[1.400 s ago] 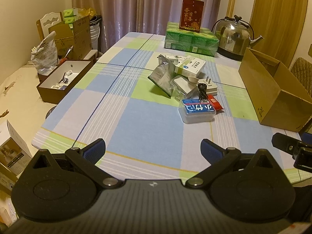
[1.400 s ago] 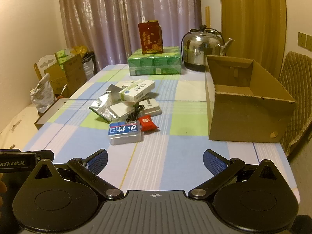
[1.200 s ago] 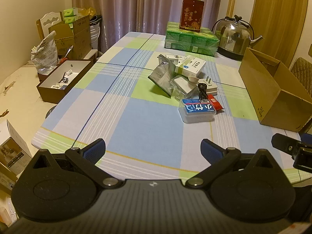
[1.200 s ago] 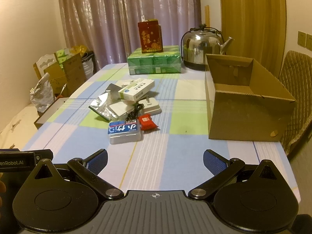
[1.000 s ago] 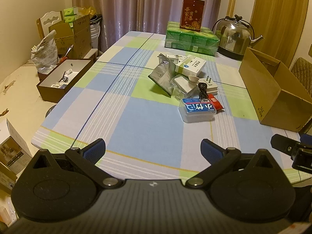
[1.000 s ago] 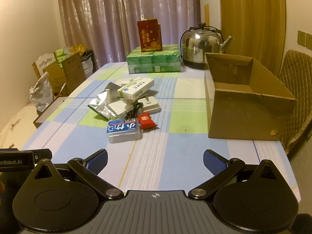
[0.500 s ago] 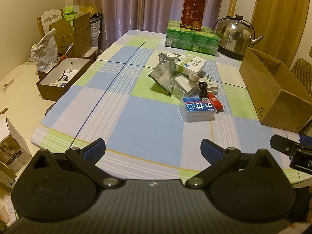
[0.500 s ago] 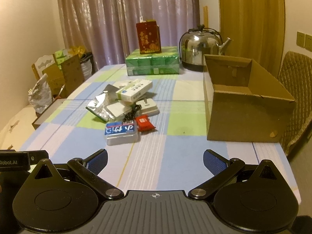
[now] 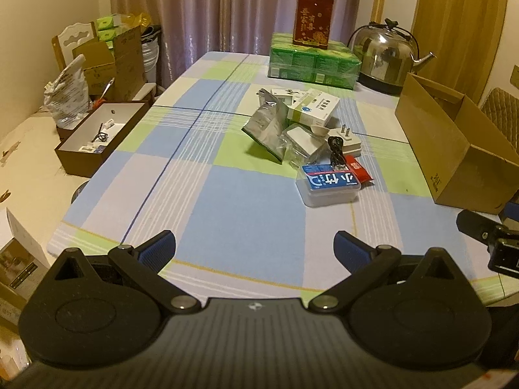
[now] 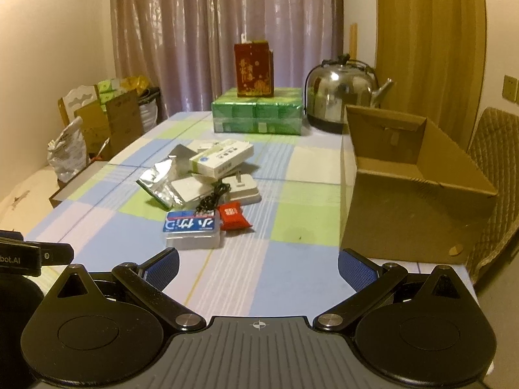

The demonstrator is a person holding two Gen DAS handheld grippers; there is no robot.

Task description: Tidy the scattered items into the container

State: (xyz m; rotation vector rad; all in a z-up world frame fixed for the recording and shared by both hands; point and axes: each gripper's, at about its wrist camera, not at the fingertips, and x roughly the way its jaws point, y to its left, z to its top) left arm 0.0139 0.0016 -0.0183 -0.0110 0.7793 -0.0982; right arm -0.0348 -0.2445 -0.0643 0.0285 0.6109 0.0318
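A heap of small items lies mid-table: a clear box with a blue label (image 9: 329,182) (image 10: 191,228), a red packet (image 9: 358,168) (image 10: 233,215), a black cable (image 9: 336,149) (image 10: 212,199), a white plug adapter (image 9: 348,137) (image 10: 241,186), a silver foil pouch (image 9: 267,128) (image 10: 159,184) and a white-green carton (image 9: 313,108) (image 10: 222,157). The open cardboard box (image 9: 451,144) (image 10: 408,188) stands at the table's right side. My left gripper (image 9: 254,248) and right gripper (image 10: 258,265) both hover open and empty over the near table edge, well short of the heap.
At the far end of the table (image 9: 227,204) stand a stack of green packs (image 9: 313,63) with a red box (image 9: 313,19) on top, and a steel kettle (image 9: 387,56). A brown open box (image 9: 94,139), bags and cartons sit left of the table. A padded chair (image 10: 496,175) is on the right.
Both grippers have drifted slightly, the right one rising a little, so the heap sits a bit lower in its view. Nothing on the table has moved.
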